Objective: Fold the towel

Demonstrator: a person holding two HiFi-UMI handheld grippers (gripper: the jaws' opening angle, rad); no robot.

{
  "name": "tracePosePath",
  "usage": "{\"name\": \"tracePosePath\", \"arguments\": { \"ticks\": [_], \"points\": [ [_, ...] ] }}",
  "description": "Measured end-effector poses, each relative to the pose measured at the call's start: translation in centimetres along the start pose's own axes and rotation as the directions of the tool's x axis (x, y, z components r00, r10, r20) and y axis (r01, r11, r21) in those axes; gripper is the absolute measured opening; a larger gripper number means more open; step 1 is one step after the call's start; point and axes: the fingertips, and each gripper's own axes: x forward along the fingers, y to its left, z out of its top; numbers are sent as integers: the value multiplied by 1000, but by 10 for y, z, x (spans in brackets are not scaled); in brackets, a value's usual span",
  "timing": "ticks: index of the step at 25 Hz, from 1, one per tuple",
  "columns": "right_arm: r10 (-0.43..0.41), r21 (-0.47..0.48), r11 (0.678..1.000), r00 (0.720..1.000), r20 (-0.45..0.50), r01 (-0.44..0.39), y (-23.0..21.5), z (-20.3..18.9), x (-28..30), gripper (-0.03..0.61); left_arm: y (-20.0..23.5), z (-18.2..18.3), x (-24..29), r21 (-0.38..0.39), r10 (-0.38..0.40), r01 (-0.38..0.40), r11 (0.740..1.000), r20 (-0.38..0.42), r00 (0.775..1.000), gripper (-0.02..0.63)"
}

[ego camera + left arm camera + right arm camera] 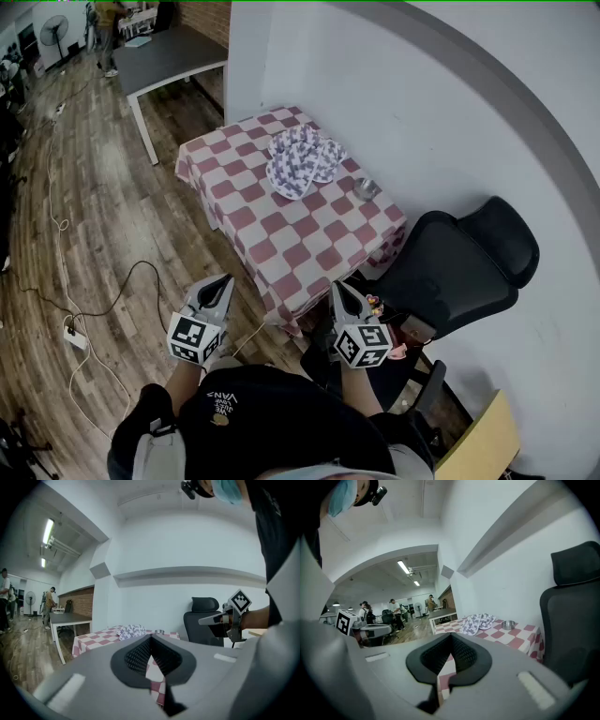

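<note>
At a checked table (246, 217) standing against a white wall (422, 103) on the right, a person is holding two tongs just short of its near edge, both pointing toward it. The left tongs (223, 281) and the right tongs (338, 287) are each showing jaws pressed together, pinching nothing. One patterned towel (302, 161) is lying bunched on the far part of the table, well apart from both tongs. One small metal bowl (366, 187) is sitting near the table's right edge, just right of the towel. One black office chair (459, 272) is crowding the near right corner, beside the right tongs. Wooden floor (103, 216) is lying open along the table's left side, with one cable (122, 291) trailing across it. One grey table (173, 56) is standing farther off at the far left.
</note>
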Motion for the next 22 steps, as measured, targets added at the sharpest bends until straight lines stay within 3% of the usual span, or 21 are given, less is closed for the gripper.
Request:
{"name": "tracePosePath", "arguments": {
  "ticks": [4, 7, 8, 9, 12, 16, 22],
  "points": [
    [36, -20, 999, 999, 8, -36, -8, 1, 10, 5, -5, 2, 9, 7, 2, -2, 1000, 32, 999, 5],
    [7, -14, 1000, 1000, 23, -7, -17, 5, 20, 5, -7, -5, 19, -7, -8, 8, 1000, 12, 1000, 200],
    [1, -5, 1000, 1000, 26, -1, -19, 5, 23, 65, -5, -7, 21, -9, -10, 10, 1000, 5, 1000, 210],
    [-7, 3, 1000, 1000, 24, 7, -20, 5, 26, 106, -1, -9, 23, -10, -10, 10, 1000, 3, 1000, 210],
    [-41, 21, 999, 999, 8, 41, -27, 3, 40, 146, 13, -11, 31, -19, -14, 14, 1000, 5, 1000, 216],
    [-88, 44, 995, 996, 3, 87, -25, 6, 69, 150, 46, -9, 43, -8, -53, 53, 999, 1, 999, 222],
    [-185, 68, 981, 983, 16, 184, -3, 21, 125, 150, 128, -3, 60, 4, -127, 127, 992, -29, 992, 223]
  ]
}}
